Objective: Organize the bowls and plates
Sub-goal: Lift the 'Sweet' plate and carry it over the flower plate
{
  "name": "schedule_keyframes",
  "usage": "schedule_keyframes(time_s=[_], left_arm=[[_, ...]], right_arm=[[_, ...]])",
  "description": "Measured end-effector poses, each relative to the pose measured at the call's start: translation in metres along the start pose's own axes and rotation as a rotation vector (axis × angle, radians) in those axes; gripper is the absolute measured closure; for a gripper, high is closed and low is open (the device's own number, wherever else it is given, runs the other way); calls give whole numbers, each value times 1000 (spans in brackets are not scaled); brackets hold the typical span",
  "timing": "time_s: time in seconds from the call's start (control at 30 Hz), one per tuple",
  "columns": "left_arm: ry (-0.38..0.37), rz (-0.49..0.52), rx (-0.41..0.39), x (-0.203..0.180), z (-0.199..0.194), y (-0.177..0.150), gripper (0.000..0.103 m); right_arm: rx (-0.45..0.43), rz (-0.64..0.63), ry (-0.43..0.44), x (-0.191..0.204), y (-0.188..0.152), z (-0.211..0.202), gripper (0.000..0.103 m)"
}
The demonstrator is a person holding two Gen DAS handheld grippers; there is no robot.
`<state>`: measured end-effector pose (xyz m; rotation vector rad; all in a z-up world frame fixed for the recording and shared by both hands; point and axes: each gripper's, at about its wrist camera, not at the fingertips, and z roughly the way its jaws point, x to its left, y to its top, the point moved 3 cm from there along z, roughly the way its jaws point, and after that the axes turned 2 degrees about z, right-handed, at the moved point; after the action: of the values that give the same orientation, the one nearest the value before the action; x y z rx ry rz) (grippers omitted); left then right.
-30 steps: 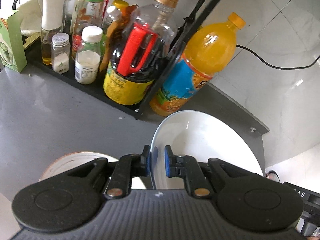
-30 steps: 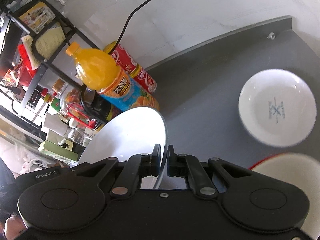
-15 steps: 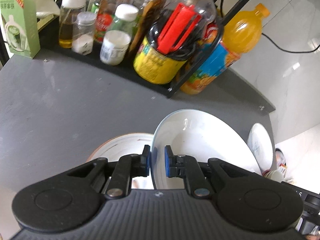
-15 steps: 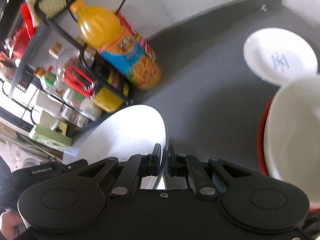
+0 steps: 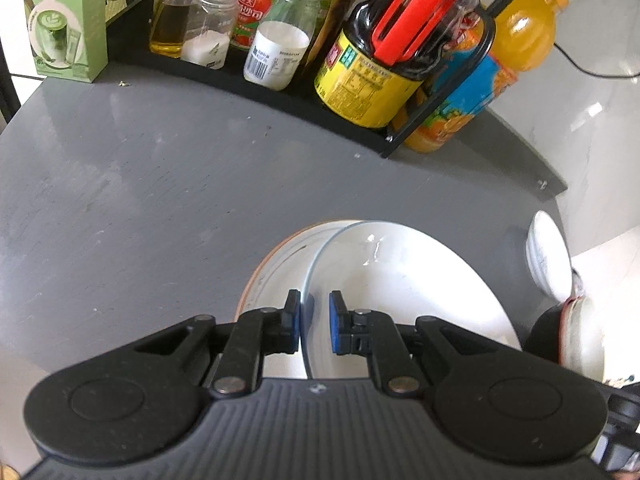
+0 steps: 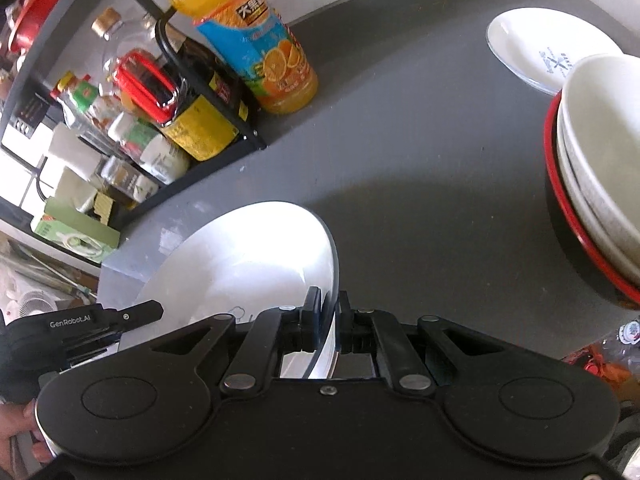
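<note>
Both grippers are shut on one white plate (image 5: 400, 288) (image 6: 240, 256), each on an opposite rim. My left gripper (image 5: 314, 326) pinches the near rim in the left wrist view. My right gripper (image 6: 329, 320) clamps the plate's right edge, and the left gripper's black finger (image 6: 144, 312) shows at the plate's far left rim. Tilted, the plate hangs just over an orange-rimmed dish (image 5: 272, 268) on the grey counter (image 5: 160, 200). A stack of white bowls in a red-rimmed black bowl (image 6: 592, 184) stands to the right, with a small white logo plate (image 6: 536, 48) behind it.
A black rack (image 5: 280, 92) of sauce bottles and jars lines the back of the counter. An orange juice bottle (image 5: 500, 60) (image 6: 256, 48) stands beside it. A green carton (image 5: 64, 20) sits at the far left. A hand (image 6: 16, 432) holds the left gripper. The counter ends at the right past the small plate (image 5: 548, 256).
Both grippers have carried the white plate down and back toward the near counter. It now hangs over the orange-rimmed dish. The bowl stack has come closer on the right.
</note>
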<state>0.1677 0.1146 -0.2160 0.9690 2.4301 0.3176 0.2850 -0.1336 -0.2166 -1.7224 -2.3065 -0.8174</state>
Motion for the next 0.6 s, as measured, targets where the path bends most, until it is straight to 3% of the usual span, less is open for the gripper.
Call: schedule_keyframes(time_s=[0.6], left_arm=[[32, 71, 34, 12, 19, -8, 91]], right_arm=[[-19, -91, -99, 15, -14, 14, 95]])
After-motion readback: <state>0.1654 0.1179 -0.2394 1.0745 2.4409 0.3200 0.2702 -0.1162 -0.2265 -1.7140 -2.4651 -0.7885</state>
